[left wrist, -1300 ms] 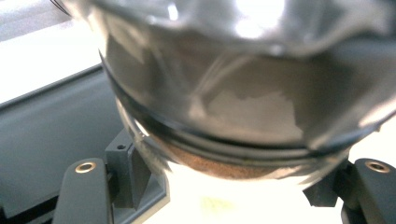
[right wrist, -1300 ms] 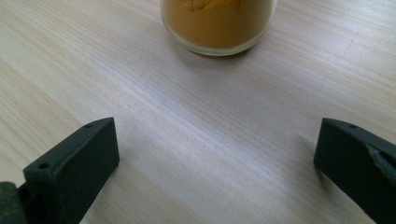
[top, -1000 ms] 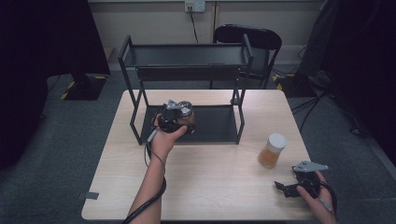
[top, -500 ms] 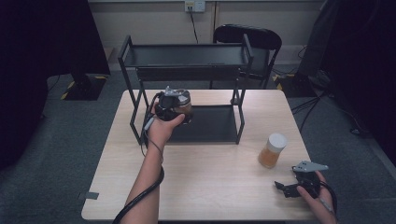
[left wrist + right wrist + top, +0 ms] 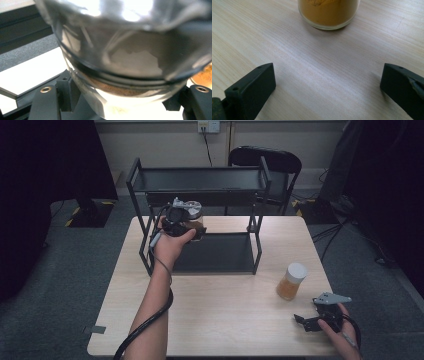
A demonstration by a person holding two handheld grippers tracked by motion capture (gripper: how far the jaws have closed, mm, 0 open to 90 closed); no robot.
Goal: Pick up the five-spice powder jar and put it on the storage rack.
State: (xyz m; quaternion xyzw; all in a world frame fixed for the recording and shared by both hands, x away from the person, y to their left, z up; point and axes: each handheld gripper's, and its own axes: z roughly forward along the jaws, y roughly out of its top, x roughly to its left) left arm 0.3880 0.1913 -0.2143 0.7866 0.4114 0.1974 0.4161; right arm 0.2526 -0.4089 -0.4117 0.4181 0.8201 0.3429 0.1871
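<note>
- Two jars were in play, and your left gripper (image 5: 186,222) had its jaws clamped around the first: a glass jar (image 5: 120,60) with brown powder in it, gripped from both sides in the left gripper view.
- You held that jar off the table, at the front left of the black rack (image 5: 200,172), above the lower shelf (image 5: 220,254) and just below the top tier, as the high view showed it. I could not tell whether it had crossed the front rail.
- Your left hand (image 5: 170,247) sat low behind the gripper, forearm reaching in from the near edge, cable trailing along it.
- By my reading, the step in hand was the carry-and-place: the jar was up at the rack but not yet set on either shelf.
- The next move would have called for clearing the left post and the upper frame, keeping the jar upright, setting its base flat on a shelf, and only then letting the jaws part.
- Your right gripper (image 5: 312,320) rested near the front right corner of the table (image 5: 225,320), jaws spread wide and empty over bare wood.
- A second jar, the orange-powder jar (image 5: 291,281) with a white lid, stood upright just ahead of those jaws, near but not touching, likely the next pick.
</note>
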